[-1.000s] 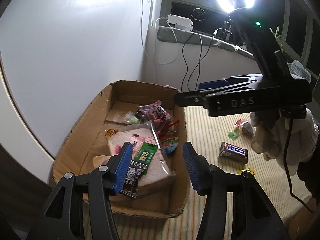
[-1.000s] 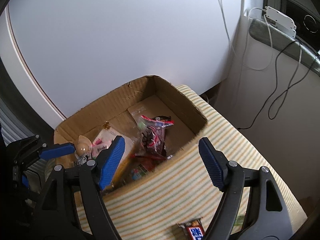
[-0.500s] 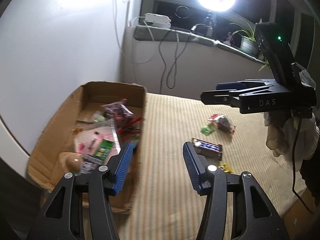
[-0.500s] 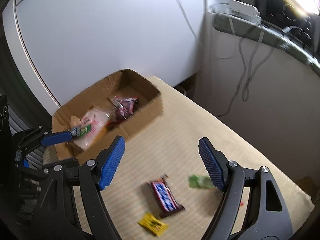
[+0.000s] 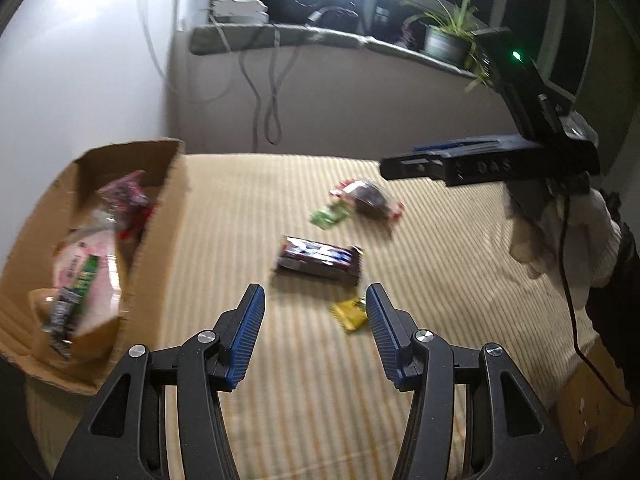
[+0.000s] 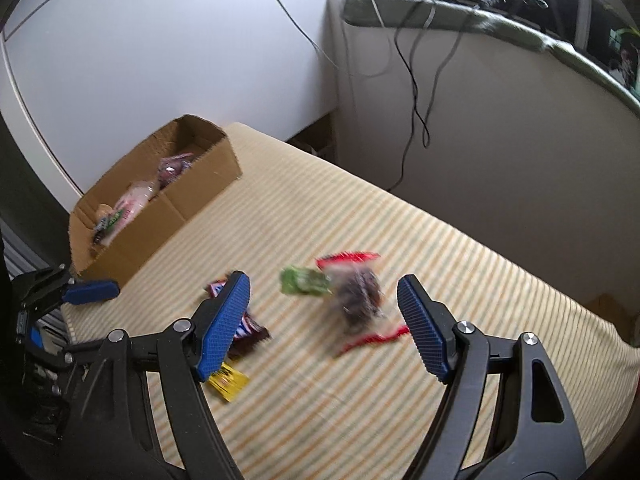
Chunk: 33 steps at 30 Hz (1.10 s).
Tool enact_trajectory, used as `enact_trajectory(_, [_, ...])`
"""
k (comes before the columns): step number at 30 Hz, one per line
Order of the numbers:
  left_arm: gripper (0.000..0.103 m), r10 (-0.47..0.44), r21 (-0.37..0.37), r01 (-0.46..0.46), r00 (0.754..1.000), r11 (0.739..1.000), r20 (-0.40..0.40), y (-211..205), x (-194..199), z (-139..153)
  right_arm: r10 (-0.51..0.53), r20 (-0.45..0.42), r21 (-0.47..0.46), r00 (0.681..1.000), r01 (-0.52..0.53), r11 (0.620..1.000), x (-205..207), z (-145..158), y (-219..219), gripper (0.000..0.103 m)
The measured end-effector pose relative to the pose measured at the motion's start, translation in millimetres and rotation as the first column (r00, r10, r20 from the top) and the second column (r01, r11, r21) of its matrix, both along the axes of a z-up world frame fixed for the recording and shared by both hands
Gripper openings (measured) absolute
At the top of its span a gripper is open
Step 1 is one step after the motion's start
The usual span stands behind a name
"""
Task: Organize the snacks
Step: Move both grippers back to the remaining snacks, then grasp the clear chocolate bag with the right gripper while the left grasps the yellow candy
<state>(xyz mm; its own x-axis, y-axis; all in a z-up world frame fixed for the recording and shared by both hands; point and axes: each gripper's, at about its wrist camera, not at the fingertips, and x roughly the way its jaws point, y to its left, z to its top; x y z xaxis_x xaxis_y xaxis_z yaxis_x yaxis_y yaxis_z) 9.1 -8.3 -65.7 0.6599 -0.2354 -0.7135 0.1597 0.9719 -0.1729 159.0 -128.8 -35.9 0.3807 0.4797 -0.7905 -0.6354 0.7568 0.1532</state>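
1. The box [image 5: 158, 240] sits at the left of the left view. It already has some snacks in it, like a pink bag [image 5: 94, 264] and a green stick pack [image 5: 82, 284]. That part of the job looks done.
2. Four snacks are not yet in the box. They lie on the striped worktop [image 5: 280, 400], well apart from it.
3. The chocolate bar [image 5: 318, 259] is in the middle of the left view. The yellow candy [image 5: 350, 314] is just below it.
4. The green candy [image 6: 304, 280] and the clear bag [image 6: 358, 300] with red ends lie side by side in the middle of the right view. They are blurry.
5. The left claw [image 5: 314, 334] is open and holds nothing. It hangs over the worktop, near the yellow candy.
6. The right claw [image 6: 322, 324] is wide open and holds nothing. The clear bag shows between its two fingers, but I cannot tell if the claw is low enough to reach it.
7. I think the job is about half done. Each loose snack must be picked up and put in the box.
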Motion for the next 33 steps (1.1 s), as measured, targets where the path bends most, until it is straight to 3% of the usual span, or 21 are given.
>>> enact_trajectory(11, [0.052,-0.119,0.046,0.123,0.99,0.991,-0.079,-37,16,-24,0.018,-0.041,-0.026,0.999,-0.019,0.999,5,-29,-12,0.079])
enact_trajectory(15, [0.052,-0.154,0.102,0.165,0.982,0.981,-0.107,-45,25,-33,0.04,-0.05,-0.036,0.998,-0.041,0.998,6,-36,-9,0.079])
enact_trajectory(23, [0.041,-0.211,0.194,0.238,0.966,0.952,-0.15,-59,35,-51,0.07,-0.058,-0.044,0.996,-0.073,0.996,10,-43,1,0.079])
enact_trajectory(33, [0.025,-0.244,0.155,0.266,0.959,0.951,-0.146,-64,37,-50,0.085,-0.08,-0.071,0.993,-0.091,0.993,19,-59,14,0.078])
